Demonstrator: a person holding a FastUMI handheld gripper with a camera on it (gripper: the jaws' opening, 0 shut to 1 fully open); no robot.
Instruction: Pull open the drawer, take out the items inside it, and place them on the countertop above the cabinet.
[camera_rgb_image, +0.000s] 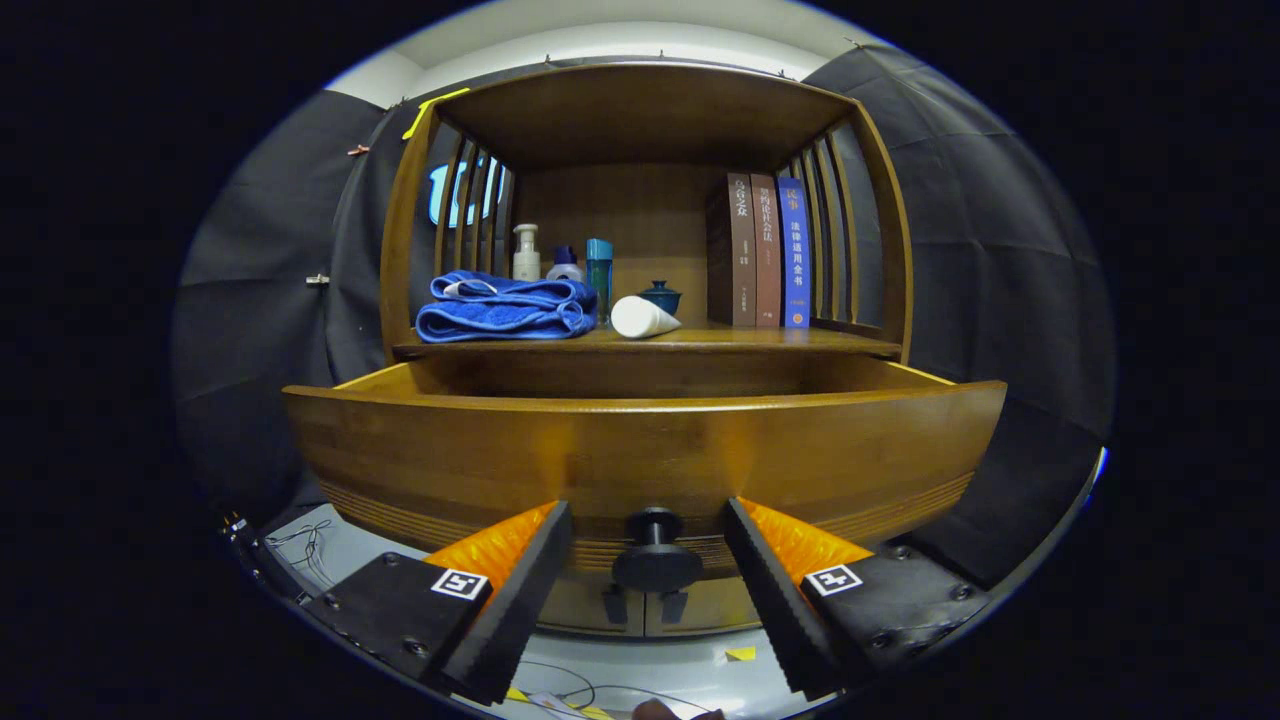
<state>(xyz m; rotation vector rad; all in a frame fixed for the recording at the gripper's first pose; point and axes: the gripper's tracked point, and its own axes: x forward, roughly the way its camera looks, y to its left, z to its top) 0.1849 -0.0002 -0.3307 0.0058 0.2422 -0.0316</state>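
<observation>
Wooden drawer (640, 450) is seen pulled out from the cabinet (645, 110), its black knob (655, 555) framed between the fingers.

The gripper (650, 590) is held spread, both fingers apart from the knob. On the countertop (780, 340), a folded blue towel (505, 307) is laid at the left edge, bottles (560, 258) behind it, a white tube (640, 317) lying mid-shelf, books (768, 250) stood at the right. The drawer's inside is hidden.
</observation>
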